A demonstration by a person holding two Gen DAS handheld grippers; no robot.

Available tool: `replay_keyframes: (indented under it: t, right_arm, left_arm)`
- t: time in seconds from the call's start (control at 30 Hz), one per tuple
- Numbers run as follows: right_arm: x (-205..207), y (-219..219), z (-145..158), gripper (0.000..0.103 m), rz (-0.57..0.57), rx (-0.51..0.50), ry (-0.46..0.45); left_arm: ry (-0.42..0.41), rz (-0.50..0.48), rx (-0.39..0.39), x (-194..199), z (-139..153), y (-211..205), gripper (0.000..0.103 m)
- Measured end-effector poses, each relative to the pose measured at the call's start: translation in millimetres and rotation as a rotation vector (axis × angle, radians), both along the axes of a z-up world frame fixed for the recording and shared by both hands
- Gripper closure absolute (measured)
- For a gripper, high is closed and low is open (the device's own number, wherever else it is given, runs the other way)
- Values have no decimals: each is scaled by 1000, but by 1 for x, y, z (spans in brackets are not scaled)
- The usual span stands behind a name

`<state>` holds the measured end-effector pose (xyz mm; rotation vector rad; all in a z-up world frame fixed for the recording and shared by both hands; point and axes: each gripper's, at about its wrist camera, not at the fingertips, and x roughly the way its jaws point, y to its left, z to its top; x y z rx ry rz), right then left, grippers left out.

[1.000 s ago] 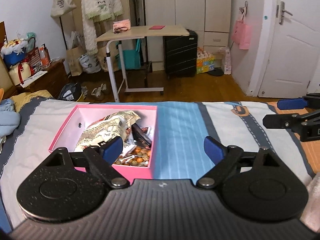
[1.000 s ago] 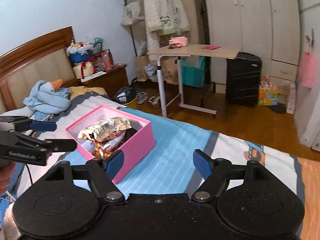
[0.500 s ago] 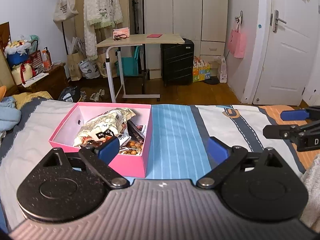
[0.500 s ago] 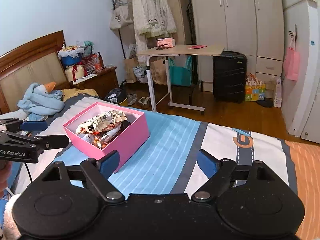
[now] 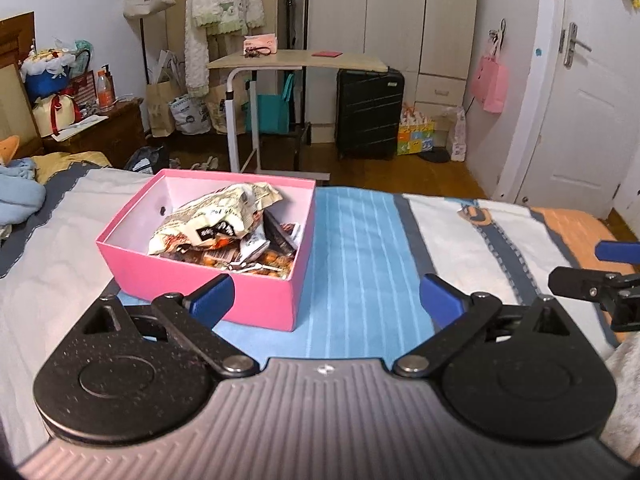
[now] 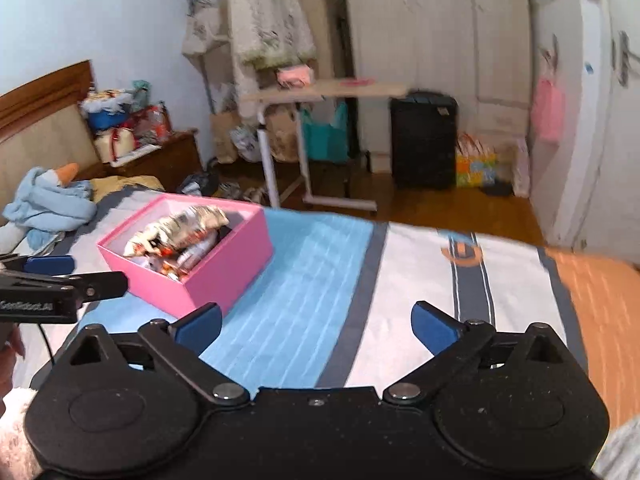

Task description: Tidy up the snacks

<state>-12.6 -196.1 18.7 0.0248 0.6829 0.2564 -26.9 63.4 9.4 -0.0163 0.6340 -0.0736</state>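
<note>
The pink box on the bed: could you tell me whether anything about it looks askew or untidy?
The pink box sits flat on the bed, but its snacks are heaped loosely, the crumpled top bag poking above the rim.

— What's holding everything?
— A bed (image 5: 360,240) with a striped blue, white and orange cover.
— And on it?
— A pink box (image 5: 208,284), and a crumpled light-blue cloth (image 6: 52,200) by the headboard.

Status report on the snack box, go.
Left claw and right claw both opening, nothing between the jaws. Pink box on the bed, snack packets piled inside. Nothing in the way.
</note>
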Motion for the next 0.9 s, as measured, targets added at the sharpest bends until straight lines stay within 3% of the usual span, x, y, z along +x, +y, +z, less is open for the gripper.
replay_keyframes:
  t: [0.27,0.9]
  right_arm:
    - [-7,8,-6,1,-100,-65,17]
    - [-26,17,2,1,-136,-77,29]
  left_arm:
    - [-11,-18,40,-5,-8,-6,1]
    - [-26,-14,41,-13,-4,-11,1]
